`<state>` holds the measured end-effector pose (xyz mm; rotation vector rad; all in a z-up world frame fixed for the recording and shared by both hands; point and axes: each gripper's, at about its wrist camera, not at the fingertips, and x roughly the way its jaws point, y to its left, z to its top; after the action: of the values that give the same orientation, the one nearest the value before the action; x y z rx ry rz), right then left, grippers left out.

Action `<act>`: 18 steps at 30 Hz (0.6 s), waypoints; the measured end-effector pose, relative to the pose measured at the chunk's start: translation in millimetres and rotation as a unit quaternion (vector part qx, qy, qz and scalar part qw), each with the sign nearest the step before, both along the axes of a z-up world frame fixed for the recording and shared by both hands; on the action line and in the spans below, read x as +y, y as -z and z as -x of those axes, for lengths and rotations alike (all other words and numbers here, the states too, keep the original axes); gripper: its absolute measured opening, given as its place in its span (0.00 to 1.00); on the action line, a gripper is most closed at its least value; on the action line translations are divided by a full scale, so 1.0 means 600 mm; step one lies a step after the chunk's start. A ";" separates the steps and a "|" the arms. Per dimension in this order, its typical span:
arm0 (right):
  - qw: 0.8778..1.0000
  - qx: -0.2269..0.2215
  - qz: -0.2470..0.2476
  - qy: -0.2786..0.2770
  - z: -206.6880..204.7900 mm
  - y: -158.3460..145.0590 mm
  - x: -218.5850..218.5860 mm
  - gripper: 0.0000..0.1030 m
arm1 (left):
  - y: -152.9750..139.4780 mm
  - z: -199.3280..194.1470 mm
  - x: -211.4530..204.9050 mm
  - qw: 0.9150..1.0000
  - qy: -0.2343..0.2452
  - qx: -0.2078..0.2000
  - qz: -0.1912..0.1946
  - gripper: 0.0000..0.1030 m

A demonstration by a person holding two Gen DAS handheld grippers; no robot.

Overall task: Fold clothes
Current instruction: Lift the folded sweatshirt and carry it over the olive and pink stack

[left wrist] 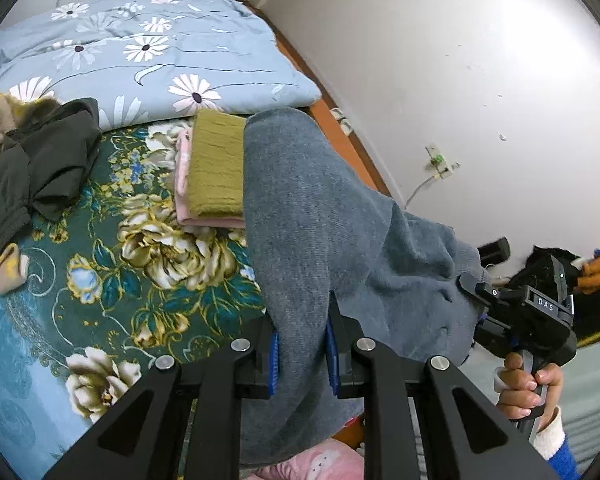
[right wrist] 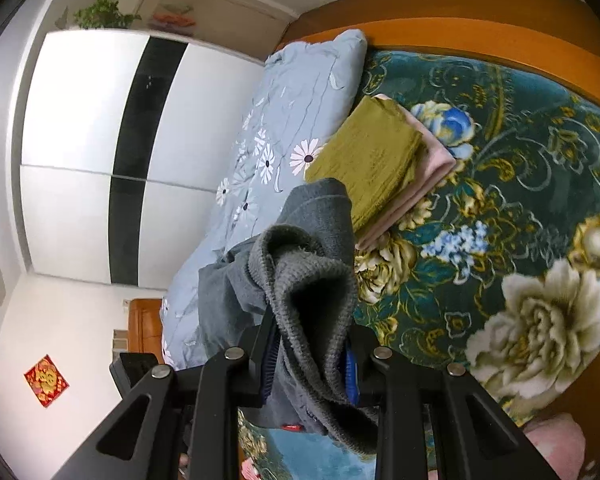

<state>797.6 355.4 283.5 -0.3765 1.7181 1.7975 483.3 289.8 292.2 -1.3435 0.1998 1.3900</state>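
Bedroom with floral bedspread [left wrist: 100, 280], we hold grey sweater [left wrist: 320, 216] in air above it, left gripper [left wrist: 302, 346] clamped on one edge, right gripper [right wrist: 312, 354] clamped on bunched hem, olive-and-pink folded pile [right wrist: 376, 160] beside blue quilt [left wrist: 152, 52], dark garment [left wrist: 40, 164] well apart.

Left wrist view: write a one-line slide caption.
Both grippers, left gripper and right gripper, hold a grey sweater over the floral bedspread.
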 end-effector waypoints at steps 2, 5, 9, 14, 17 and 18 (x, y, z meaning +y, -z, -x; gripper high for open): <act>1.000 -0.001 0.004 -0.017 0.013 0.008 0.035 0.28 | 0.003 0.010 0.022 1.000 -0.010 0.007 0.009 0.19; 0.999 0.002 0.009 -0.049 0.032 0.029 0.101 0.28 | 0.010 0.027 0.065 0.999 -0.038 0.017 0.027 0.19; 0.994 -0.009 0.001 -0.104 0.061 0.050 0.202 0.28 | 0.021 0.047 0.127 0.995 -0.084 0.026 0.050 0.19; 0.986 -0.030 -0.017 -0.160 0.093 0.058 0.317 0.28 | 0.042 0.071 0.211 0.987 -0.135 0.018 0.084 0.19; 0.983 -0.034 -0.021 -0.177 0.111 0.071 0.374 0.28 | 0.051 0.093 0.248 0.984 -0.152 0.018 0.095 0.19; 0.982 -0.036 -0.022 -0.182 0.117 0.076 0.390 0.28 | 0.055 0.102 0.260 0.983 -0.156 0.018 0.099 0.19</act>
<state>727.4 589.4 237.9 -0.7687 1.6353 2.0429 422.2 445.6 259.3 -1.5639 0.1607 1.6923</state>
